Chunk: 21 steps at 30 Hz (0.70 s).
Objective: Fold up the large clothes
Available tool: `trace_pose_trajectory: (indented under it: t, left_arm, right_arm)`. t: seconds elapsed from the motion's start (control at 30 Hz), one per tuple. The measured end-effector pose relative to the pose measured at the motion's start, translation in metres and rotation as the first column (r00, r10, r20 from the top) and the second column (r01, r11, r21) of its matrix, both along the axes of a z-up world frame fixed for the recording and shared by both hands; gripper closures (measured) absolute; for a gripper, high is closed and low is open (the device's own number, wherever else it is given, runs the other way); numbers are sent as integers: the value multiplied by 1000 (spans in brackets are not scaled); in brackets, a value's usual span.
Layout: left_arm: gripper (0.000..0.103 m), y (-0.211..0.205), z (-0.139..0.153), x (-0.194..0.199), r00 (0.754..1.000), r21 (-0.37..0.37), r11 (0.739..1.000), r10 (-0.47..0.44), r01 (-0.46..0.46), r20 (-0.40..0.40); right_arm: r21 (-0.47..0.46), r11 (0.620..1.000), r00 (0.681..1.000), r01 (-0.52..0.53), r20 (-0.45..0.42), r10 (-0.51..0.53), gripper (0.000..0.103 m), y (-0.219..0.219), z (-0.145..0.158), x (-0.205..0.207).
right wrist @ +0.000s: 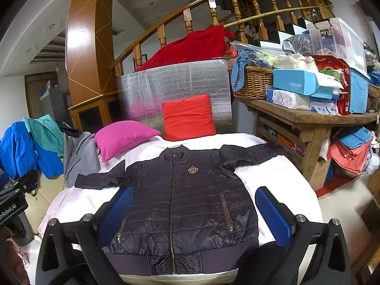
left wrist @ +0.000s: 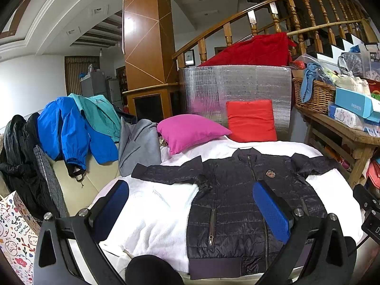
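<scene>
The dark navy quilted zip jacket (right wrist: 185, 204) lies flat (front up) on the white blanket (right wrist: 273, 173), beneath both spread-fingered, empty grippers: left (left wrist: 197, 211), right (right wrist: 197, 216).

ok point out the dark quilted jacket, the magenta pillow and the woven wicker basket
dark quilted jacket (right wrist: 190, 201), right wrist view, on its front by the zip
magenta pillow (right wrist: 123, 137), right wrist view, on its top face
woven wicker basket (right wrist: 254, 83), right wrist view, on its woven side wall

Your quilted jacket (right wrist: 187, 204) has a faint nylon sheen and metal zips; the white blanket (right wrist: 273, 175) beneath looks soft and fleecy. Your gripper pads (left wrist: 270, 211) are ribbed blue rubber on matt black plastic.
</scene>
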<state>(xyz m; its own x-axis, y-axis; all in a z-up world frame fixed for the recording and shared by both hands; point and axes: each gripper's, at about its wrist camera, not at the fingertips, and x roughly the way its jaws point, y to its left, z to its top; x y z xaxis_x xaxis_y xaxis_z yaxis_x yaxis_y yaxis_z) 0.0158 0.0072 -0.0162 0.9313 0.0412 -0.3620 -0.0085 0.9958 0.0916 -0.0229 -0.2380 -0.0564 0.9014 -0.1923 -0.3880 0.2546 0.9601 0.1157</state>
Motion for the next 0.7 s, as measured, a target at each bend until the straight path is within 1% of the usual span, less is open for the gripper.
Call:
trace_pose_trajectory:
  t: [0.7]
  left_arm:
    - [0,5,-4,1,1000,-4,1000,2,-2,-10]
  right_arm:
    - [-11,1000,999,26,-34,-26,0,-2,-5,6]
